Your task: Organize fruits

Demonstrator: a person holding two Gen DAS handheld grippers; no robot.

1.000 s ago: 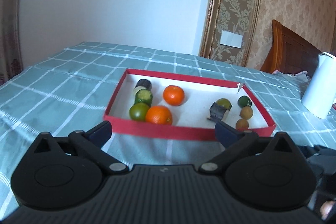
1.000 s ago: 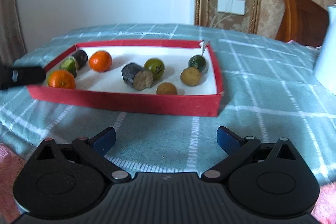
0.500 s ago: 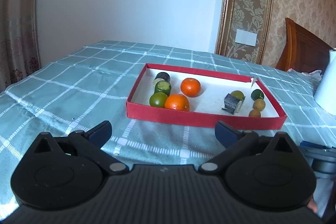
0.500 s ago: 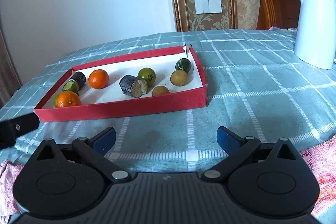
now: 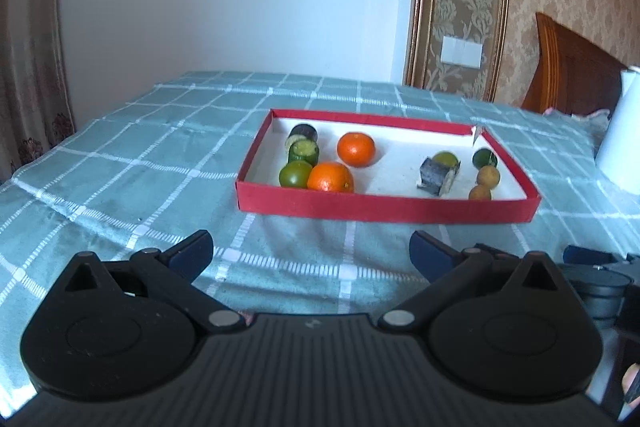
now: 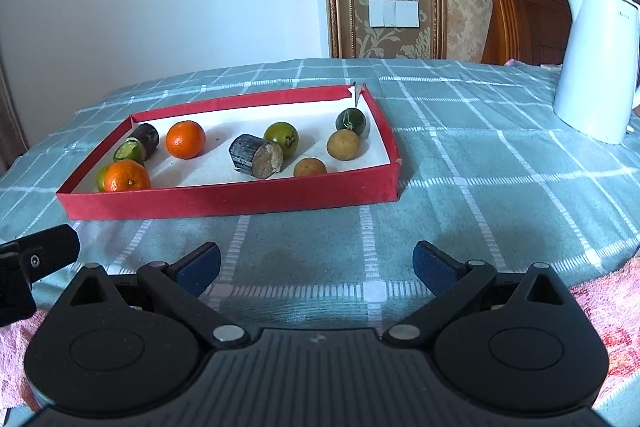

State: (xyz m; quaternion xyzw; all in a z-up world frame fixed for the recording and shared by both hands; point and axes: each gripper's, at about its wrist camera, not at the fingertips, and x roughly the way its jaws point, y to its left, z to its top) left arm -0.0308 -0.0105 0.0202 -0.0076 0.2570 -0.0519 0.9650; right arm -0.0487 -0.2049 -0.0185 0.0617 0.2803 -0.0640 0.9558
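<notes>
**Both grippers empty and backed off; all fruit sits in the red tray**

Left gripper (image 5: 310,249): fingers wide apart, nothing between them, hovering over the checked tablecloth (image 5: 120,163) short of the tray's near wall. Right gripper (image 6: 316,267): same, fingers spread, empty, also on the near side of the tray.

Red tray (image 6: 240,197) holds everything; no fruit visible on the cloth.
- Left end: two oranges (image 6: 185,139) (image 6: 127,175), one near the front wall and one further back. A green citrus (image 5: 295,174) touches the front orange. A cut green piece (image 5: 304,151) lies just beside a dark cane-like segment (image 5: 304,133).
- Middle: a bigger dark segment (image 6: 256,157) on its side, with a green fruit (image 6: 282,137) right behind it.
- Right end: two small brown round fruits (image 6: 343,145) (image 6: 310,167) and a dark green one (image 6: 352,121) in the far right corner.

White kettle (image 6: 596,67) stands well apart to the right, not in play.

Step in hand, my read: ambiguous. Fruit in the tray is loosely clustered by kind, but greens and dark segments are split between both ends. That fits either a sort that is finished with grippers pulled away, or a pause between picks with regrouping still open. Frames don't settle which.

If more picking is due: round fruit will roll under a closing pinch, so approach from above and centre the fingers on it. The pieces near the front wall leave little finger room on that side. The dark segments need a grip across the barrel, not the ends.
</notes>
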